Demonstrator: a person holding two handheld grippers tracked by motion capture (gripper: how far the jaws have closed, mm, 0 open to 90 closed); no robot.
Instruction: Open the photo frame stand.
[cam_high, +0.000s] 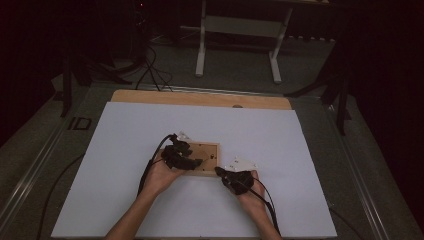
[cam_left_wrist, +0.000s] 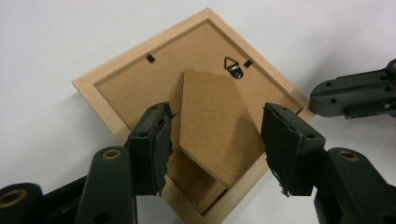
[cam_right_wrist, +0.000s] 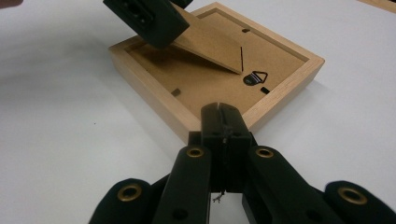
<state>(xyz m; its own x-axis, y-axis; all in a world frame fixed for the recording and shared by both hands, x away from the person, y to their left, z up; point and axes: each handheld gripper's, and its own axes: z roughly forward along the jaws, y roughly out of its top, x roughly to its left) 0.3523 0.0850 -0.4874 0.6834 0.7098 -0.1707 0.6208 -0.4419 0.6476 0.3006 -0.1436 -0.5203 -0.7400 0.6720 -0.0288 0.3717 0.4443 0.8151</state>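
Table (cam_high: 125, 200): white, bearing a picture frame (cam_left_wrist: 100, 79) face down. Stand flap (cam_left_wrist: 212, 123): tilted up off the frame's back, long axis running between the left gripper (cam_left_wrist: 215, 151) jaws, which sit wide apart. Right gripper (cam_right_wrist: 223, 133): jaws closed, empty, tips against the frame's edge. Hanger ring (cam_left_wrist: 232, 65): beyond the flap, clear

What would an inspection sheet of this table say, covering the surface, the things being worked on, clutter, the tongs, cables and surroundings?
Surface: white sheet over a wooden tabletop.
Job's things: wooden picture frame lying face down; its easel stand tilted up; metal hanger on the backing.
Clutter: nothing seen.
Tongs: left tongs open, straddling the stand; right tongs shut, at the frame's edge.
Cables: black cables trail from both tongs; more on the floor.
Surroundings: dark room, white table legs beyond.
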